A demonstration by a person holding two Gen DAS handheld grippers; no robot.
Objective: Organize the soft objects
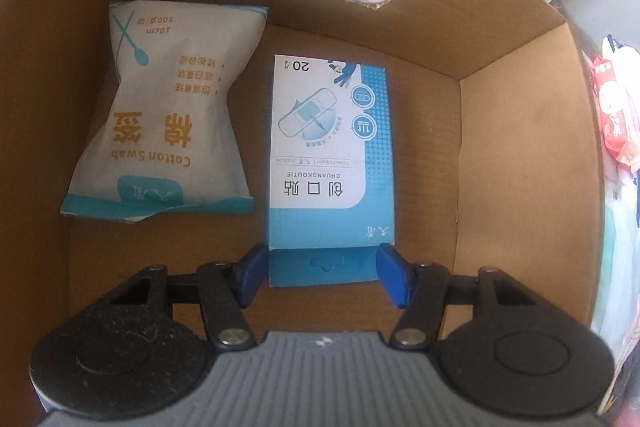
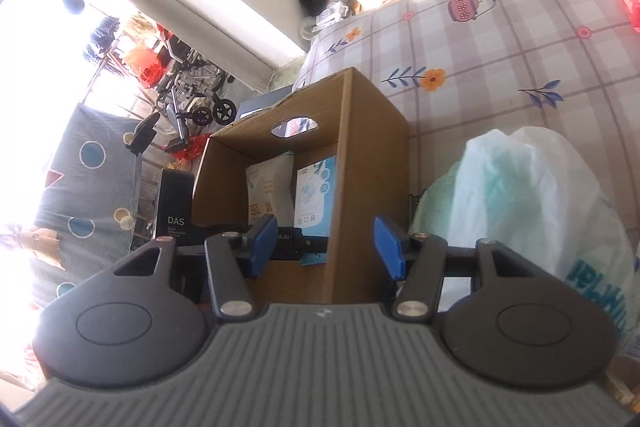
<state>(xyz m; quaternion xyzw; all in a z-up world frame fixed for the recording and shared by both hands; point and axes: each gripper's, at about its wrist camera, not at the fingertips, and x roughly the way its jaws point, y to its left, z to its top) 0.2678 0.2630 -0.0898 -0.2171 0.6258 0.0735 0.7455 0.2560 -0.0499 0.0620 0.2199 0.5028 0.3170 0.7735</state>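
Note:
In the left wrist view a blue and white bandage box (image 1: 328,155) lies flat on the floor of a cardboard box (image 1: 520,99), next to a white cotton swab bag (image 1: 168,115) on its left. My left gripper (image 1: 322,273) is inside the cardboard box, its blue fingers on either side of the bandage box's near end flap; whether they press it is unclear. In the right wrist view my right gripper (image 2: 326,247) is open and empty, hovering outside the cardboard box (image 2: 372,187), where the swab bag (image 2: 268,187) and bandage box (image 2: 316,187) show.
A white and green plastic bag (image 2: 520,207) lies right of the cardboard box on a checked floral cloth (image 2: 500,59). Red packs (image 1: 612,115) sit beyond the box's right wall. A black DAS box (image 2: 176,211) and a wheelchair (image 2: 192,95) stand to the left.

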